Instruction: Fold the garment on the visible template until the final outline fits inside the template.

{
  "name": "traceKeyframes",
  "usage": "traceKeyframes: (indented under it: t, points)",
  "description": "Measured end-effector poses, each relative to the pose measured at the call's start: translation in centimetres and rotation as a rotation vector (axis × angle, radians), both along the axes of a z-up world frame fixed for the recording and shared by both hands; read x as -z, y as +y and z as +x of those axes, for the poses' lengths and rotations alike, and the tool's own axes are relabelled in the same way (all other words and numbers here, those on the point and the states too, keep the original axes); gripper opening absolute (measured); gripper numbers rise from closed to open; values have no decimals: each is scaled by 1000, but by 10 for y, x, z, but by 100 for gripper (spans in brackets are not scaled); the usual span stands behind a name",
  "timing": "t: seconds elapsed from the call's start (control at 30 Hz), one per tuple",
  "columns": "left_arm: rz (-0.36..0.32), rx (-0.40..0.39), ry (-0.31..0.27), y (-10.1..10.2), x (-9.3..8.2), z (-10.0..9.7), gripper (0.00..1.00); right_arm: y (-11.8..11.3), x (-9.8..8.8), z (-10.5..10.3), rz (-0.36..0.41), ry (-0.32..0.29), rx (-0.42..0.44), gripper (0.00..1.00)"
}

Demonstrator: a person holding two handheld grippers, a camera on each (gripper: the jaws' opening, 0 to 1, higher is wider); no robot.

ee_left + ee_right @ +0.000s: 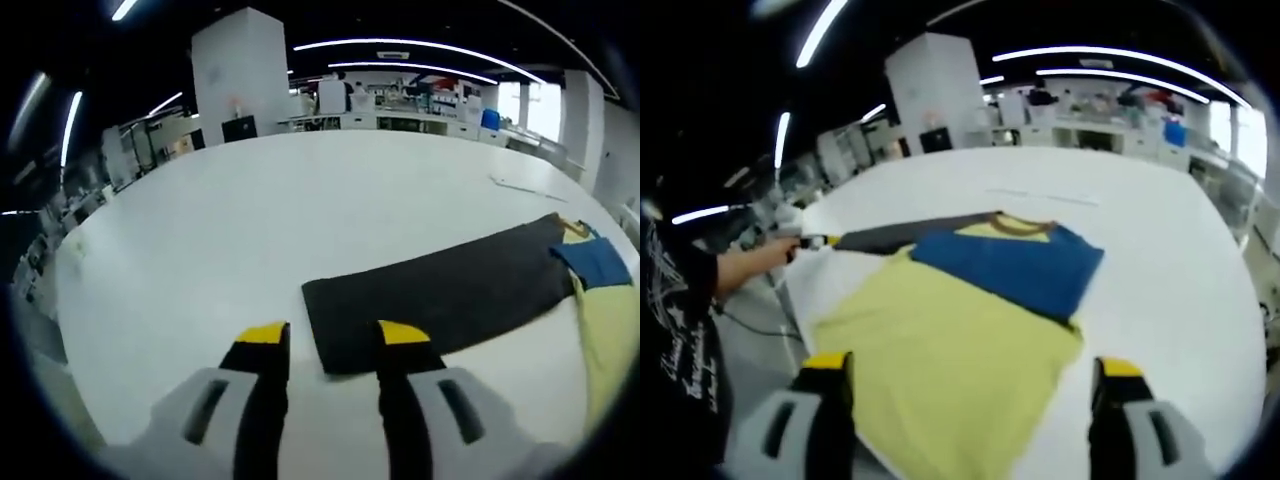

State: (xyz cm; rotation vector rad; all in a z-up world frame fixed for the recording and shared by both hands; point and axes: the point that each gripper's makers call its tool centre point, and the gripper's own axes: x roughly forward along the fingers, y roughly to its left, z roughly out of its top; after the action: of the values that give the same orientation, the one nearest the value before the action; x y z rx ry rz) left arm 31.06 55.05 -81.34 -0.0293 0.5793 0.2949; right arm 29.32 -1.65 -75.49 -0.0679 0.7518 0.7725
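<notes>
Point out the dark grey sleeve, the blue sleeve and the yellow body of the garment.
dark grey sleeve point(440, 295), left gripper view, middle of its flat panel.
blue sleeve point(1015, 262), right gripper view, centre of the folded-over panel.
yellow body point(940, 360), right gripper view, middle of the torso.

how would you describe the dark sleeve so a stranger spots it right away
On the big white table lies a yellow garment with a blue sleeve folded across it. The dark grey sleeve is the long flat strip stretched sideways off it.

Broad white worktop point(250, 230), tall white pillar point(240, 75) beyond its far edge, long ceiling light strips point(400, 45) overhead, cluttered benches and shelving point(420, 105) along the back, bright window point(540, 105) at far right
</notes>
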Motion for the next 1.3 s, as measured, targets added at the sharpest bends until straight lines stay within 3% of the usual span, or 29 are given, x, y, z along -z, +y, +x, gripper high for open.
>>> traceKeyframes:
  t: [0.07,0.13,0.3,0.37,0.53,0.67,0.87,1.1,1.3]
  points:
    - [-10,-7,-2,2,1,1,31,0,1,-1,-6,4,-3,99]
    - [-31,-7,32,0,9,0,31,0,2,-2,-8,5,-3,99]
    - [-57,-11,79,-3,22,-10,24,0,2,-3,-8,5,3,99]
    - [-57,-24,138,-4,30,-18,22,-1,2,-3,-8,5,4,99]
    - [-111,-57,105,-2,28,-14,15,0,4,-4,-13,11,6,99]
    - [-117,-73,119,0,28,-15,13,0,6,-3,-13,14,7,99]
    - [-115,-60,139,-2,29,-12,1,-1,6,-3,-10,14,7,99]
    - [-65,-40,153,-3,25,-9,1,0,6,-5,-10,15,-7,99]
    - [-79,-28,127,-11,17,-6,1,4,7,-9,-8,18,-22,99]
